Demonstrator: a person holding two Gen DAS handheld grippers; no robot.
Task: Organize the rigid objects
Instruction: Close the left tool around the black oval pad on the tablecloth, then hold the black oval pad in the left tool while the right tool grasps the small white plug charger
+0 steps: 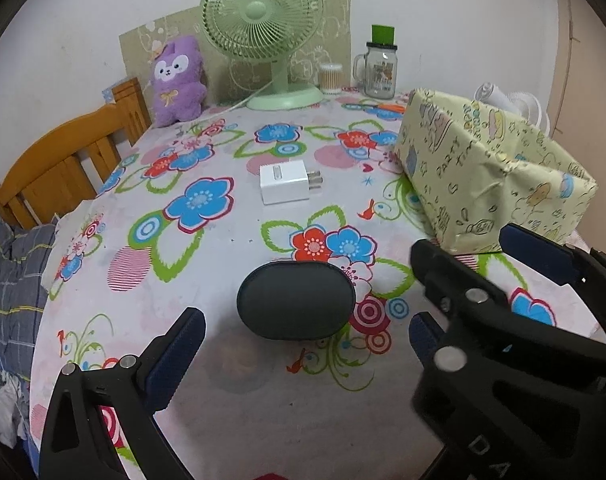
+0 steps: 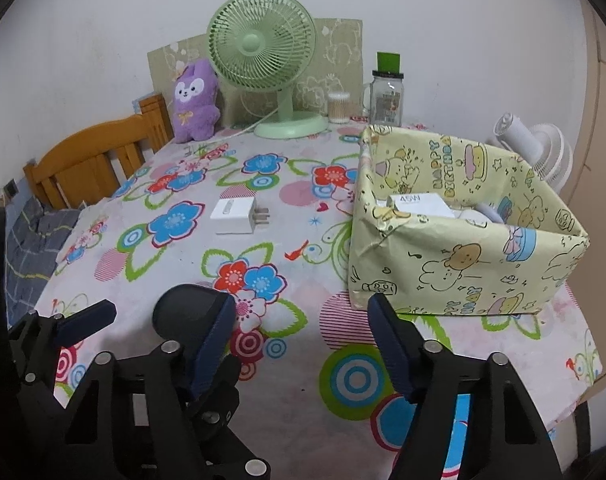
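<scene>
Hazards follow, from the largest item down. We work on a table [image 2: 295, 392] under a floral cloth. The paper-wrapped box [image 2: 463, 268] stands on its right side and already holds a white block marked 45W plus other white items we cannot identify. Its walls look like thin, creased wrapping paper; we judge that a gripper brushing the near rim could dent or shift the box.

The green fan [image 2: 263, 60] stands at the far edge, well apart from the work zone, so we expect no risk there.

The dark oval case [image 1: 297, 300] lies flat on the near centre of the table, to the left of the box. The left gripper [image 1: 303, 344] hovers just short of it, jaws spread wider than the case and holding nothing. The case has rounded, smooth edges; we judge that an off-centre or shallow closure could squeeze it out from between the pads or drag the cloth with it.

The right gripper [image 2: 303, 328] sits just right of the left one, jaws wide apart and empty. In the left wrist view its finger crowds the left gripper's right finger; we judge that collision during the closure is the main risk.

The white charger plug [image 1: 285, 182] lies further away at mid-table, prongs pointing right, near no gripper.
</scene>
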